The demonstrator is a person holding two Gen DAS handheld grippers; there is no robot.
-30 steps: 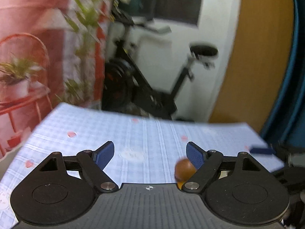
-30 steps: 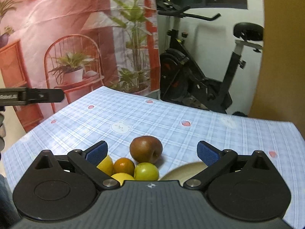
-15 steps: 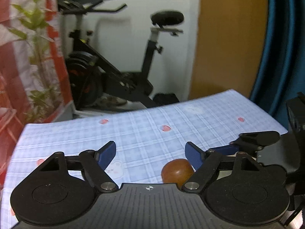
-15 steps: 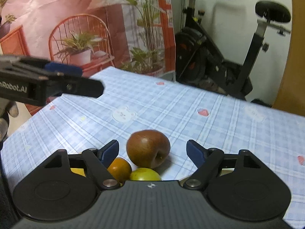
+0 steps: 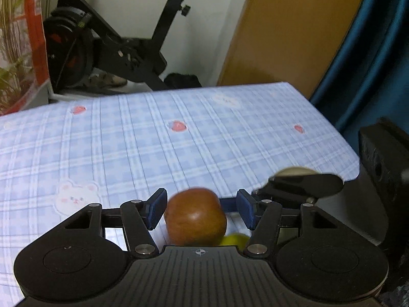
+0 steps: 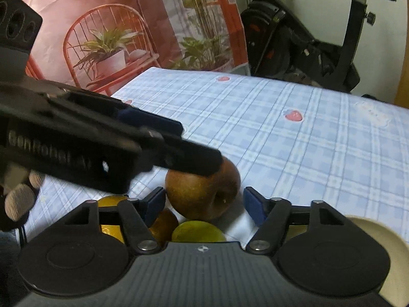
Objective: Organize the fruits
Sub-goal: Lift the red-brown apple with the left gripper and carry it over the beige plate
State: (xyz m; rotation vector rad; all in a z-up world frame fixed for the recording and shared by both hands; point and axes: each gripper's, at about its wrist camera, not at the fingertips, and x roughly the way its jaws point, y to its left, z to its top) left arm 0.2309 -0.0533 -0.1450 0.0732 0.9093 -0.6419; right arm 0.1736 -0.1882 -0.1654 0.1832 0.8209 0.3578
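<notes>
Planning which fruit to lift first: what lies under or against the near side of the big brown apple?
In the right wrist view, a green fruit and an orange fruit sit just in front of the brown apple. Whether they touch it is unclear; the gripper body hides their lower parts.

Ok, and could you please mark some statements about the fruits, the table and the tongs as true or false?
1. The brown apple lies on a blue checked tablecloth. True.
2. An exercise bike stands behind the table. True.
3. The right tongs are clamped on the green fruit. False: they stand open around the brown apple, having just been closing.
4. The apple is the only fruit. False: the green fruit, an orange fruit and a yellow fruit lie beside it.
5. The apple also sits between the left tongs. True; these have just been closing too.
</notes>
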